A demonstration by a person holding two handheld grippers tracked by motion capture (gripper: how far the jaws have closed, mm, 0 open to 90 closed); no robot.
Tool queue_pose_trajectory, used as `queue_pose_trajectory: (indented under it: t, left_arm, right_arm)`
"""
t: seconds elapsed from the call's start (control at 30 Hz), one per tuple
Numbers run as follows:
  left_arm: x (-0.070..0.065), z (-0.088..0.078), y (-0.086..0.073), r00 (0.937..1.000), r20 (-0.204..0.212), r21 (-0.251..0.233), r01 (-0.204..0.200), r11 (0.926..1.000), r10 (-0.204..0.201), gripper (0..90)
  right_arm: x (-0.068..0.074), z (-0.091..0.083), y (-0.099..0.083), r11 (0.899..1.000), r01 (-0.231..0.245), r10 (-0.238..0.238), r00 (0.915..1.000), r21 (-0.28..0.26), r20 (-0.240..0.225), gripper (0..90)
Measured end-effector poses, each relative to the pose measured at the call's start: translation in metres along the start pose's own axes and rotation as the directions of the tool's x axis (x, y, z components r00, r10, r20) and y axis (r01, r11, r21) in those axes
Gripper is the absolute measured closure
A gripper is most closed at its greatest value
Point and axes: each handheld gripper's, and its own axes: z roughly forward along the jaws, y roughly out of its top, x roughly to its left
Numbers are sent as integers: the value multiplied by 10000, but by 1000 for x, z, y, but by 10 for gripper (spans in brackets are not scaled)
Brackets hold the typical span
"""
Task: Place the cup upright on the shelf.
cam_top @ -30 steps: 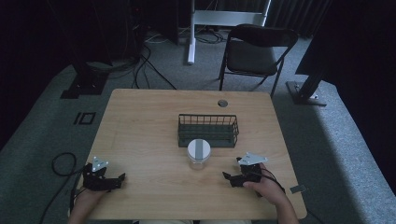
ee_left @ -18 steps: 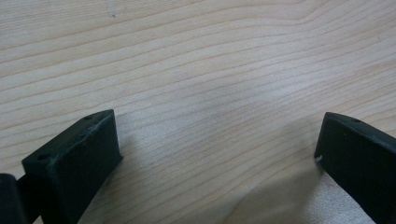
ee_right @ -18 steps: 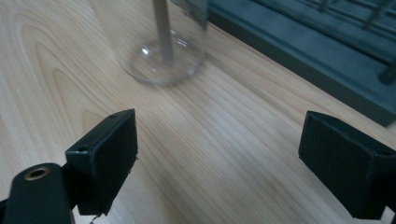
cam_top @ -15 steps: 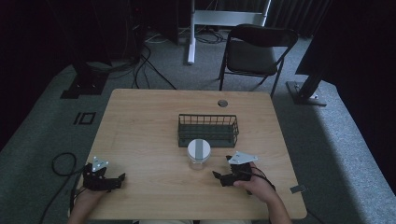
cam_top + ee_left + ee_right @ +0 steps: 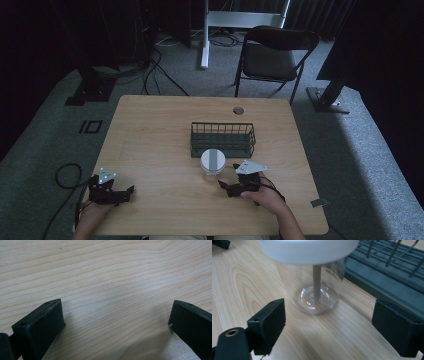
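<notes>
Jaws, left: spread wide over bare wood in the left gripper view, nothing between them.
Left gripper (image 5: 129, 191): lower left of the high view, on the table (image 5: 150, 150) near its front edge, well apart from the jar.
Jaws, right: wide apart in the right gripper view, nothing gripped; the jar stands just beyond the gap, nearer the left jaw.
Right gripper (image 5: 223, 186): lower centre-right of the high view, just below and right of the jar, tips pointing left.
Jar (image 5: 315, 287): clear, round, upright, with a broad white lid (image 5: 309, 250) filling the top of the right gripper view; its base rests on the wood. A thin tan stick-like line runs down inside it, possibly a reflection; I cannot tell.
Jar place: centre of the high view (image 5: 212, 161), touching or just in front of the basket's near side.
Basket (image 5: 223, 141): dark wire, rectangular, behind the jar; in the right gripper view it fills the upper right (image 5: 387, 272), close beside the jar.
Around: a small round hole (image 5: 238, 110) near the table's far edge; a folding chair (image 5: 272, 57) beyond the table at upper right.
</notes>
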Motion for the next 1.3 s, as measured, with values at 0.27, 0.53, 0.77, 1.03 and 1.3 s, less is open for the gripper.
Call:
queue_pose_trajectory:
  t: [0.27, 0.53, 0.77, 1.03, 1.3]
  left_arm:
    - [0, 0, 0, 10000, 25, -1, -32, 10000, 32, 1]
    - [0, 0, 0, 10000, 29, -2, -29, 10000, 29, 1]
    - [0, 0, 0, 10000, 25, -3, -32, 10000, 32, 1]
    - [0, 0, 0, 10000, 34, -3, -33, 10000, 33, 1]
    - [0, 0, 0, 10000, 38, -3, -38, 10000, 38, 1]
  right_arm:
    - [7, 13, 6, 9995, -112, 108, 9999, -279, -131, 115]
    - [12, 22, 11, 9985, -297, 292, 9995, -461, -118, 126]
    - [15, 27, 14, 9967, -451, 448, 9990, -682, -53, 128]
    - [17, 33, 14, 9926, -807, 812, 9967, -903, 26, 128]
    - [20, 38, 16, 9871, -1038, 1064, 9942, -1216, 146, 127]
